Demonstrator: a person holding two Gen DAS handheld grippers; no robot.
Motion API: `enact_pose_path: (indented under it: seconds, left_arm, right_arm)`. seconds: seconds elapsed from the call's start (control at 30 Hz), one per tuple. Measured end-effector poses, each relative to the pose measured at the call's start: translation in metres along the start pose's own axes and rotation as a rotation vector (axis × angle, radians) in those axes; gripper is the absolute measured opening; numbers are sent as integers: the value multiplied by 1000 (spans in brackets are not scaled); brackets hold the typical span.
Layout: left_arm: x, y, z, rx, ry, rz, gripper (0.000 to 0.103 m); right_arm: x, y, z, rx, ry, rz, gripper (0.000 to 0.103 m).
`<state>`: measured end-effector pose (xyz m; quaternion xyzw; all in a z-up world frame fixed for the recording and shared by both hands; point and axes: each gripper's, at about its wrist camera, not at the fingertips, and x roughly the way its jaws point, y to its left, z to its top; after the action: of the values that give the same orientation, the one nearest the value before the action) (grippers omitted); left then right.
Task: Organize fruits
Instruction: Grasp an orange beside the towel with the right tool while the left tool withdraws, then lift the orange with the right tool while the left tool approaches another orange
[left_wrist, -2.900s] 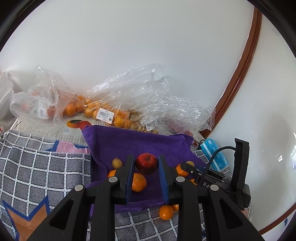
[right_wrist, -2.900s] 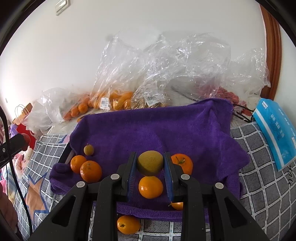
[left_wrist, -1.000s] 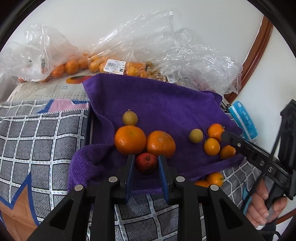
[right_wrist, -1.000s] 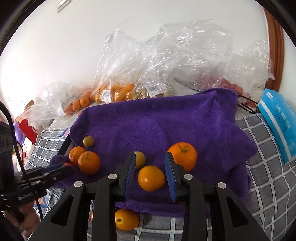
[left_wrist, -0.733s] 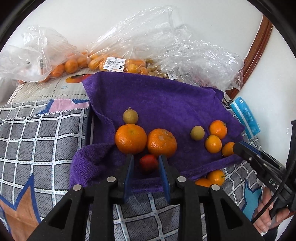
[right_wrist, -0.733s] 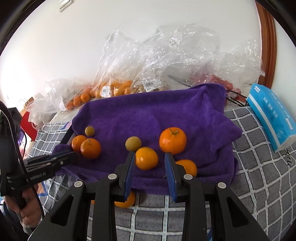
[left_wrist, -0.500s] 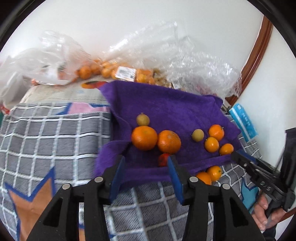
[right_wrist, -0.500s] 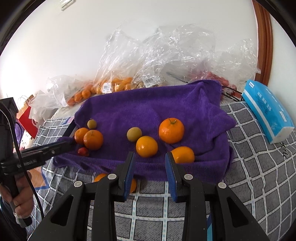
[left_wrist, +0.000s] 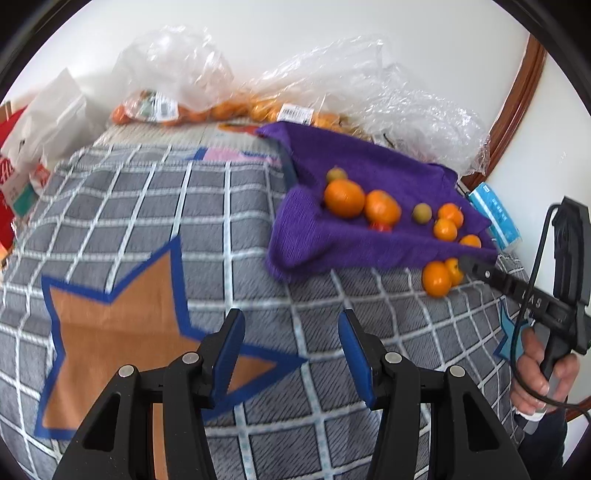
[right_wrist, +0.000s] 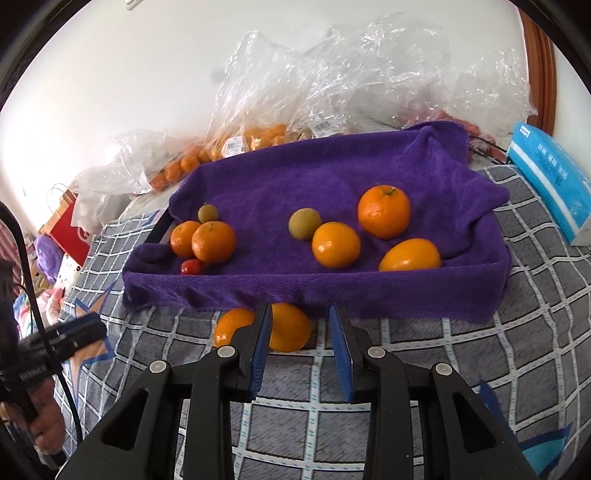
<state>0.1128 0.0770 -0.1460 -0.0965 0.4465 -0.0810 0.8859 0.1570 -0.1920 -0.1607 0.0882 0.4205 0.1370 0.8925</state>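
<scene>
- Step (my read): between picks. Most fruit lies on the purple fleece towel (right_wrist: 332, 177), which seems draped over a tray; two loose oranges (right_wrist: 284, 328) sit off it, on the grey checked blanket (right_wrist: 424, 354) just below the towel's front edge.
- Fruit on towel: left group = two oranges (right_wrist: 212, 240), a small yellow-green round fruit (right_wrist: 207, 213) behind them and a small red fruit (right_wrist: 192, 266) in front. Right group = three oranges (right_wrist: 384, 210) plus a second yellow-green round fruit (right_wrist: 304, 223).
- Right hand-held gripper (right_wrist: 300, 347): jaws apart, nothing held. It hovers above the blanket. One loose orange shows partly behind the left finger, seemingly no contact.
- Left hand-held gripper (left_wrist: 290, 350): jaws wide apart, empty, over the blanket's orange star patch (left_wrist: 122, 325), well apart from the towel.
- Next move (judgement): shift the right hand-held gripper a bit left and fwd to centre an orange between the pads, close gently, lift onto the towel w/ the other oranges. Risk: round fruit may roll if nudged.
- Background: clear plastic bags of fruit (right_wrist: 258, 136) by the white wall; blue tissue pack (right_wrist: 550, 173) at right.
</scene>
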Motion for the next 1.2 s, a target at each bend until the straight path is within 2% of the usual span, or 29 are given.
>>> enact_pose_path:
  seconds: [0.1, 0.3, 0.47, 0.63, 0.7, 0.77, 0.9, 1.0, 1.03, 1.07, 1.13, 1.17, 1.2]
  left_arm:
    - [2, 5, -8, -16, 16, -17, 50]
    - [1, 5, -16, -20, -4, -35, 53]
    - [-3, 0, -26, 16, -42, -9, 56]
    - [-3, -5, -30, 38, -55, 48, 56]
    - [-2, -5, -30, 41, -51, 37, 64]
    - [-1, -7, -30, 53, -43, 10, 77]
    - [1, -14, -30, 84, -34, 46, 77]
    - [0, -14, -31, 86, -35, 40, 74]
    - [-3, -12, -32, 76, -42, 17, 63]
    - [-8, -9, -33, 46, -44, -59, 53]
    - [-19, 1, -37, -58, -42, -247, 53]
    - [-24, 1, -39, -78, -58, -281, 53]
    - [-32, -1, -40, -76, -86, -283, 53]
  right_arm:
    - [4, 7, -1, -11, 16, 8, 33]
    - [17, 18, -4, -19, 49, 16, 34]
    - [25, 23, -8, -27, 77, 18, 34]
    - [2, 23, -16, -50, 30, -37, 34]
    - [-8, 18, -21, -48, 15, -57, 34]
    - [-19, 11, -28, -38, 1, -73, 34]
    - [-33, -1, -43, -20, -21, -135, 34]
    - [-40, -12, -52, -3, -31, -181, 34]
    - [-42, -15, -54, 2, -34, -189, 34]
    - [-44, -17, -56, 8, -34, -193, 34]
    - [-49, -19, -60, 23, -36, -184, 34]
    - [-53, -21, -62, 28, -41, -175, 34]
    - [-57, -21, -64, 29, -50, -167, 34]
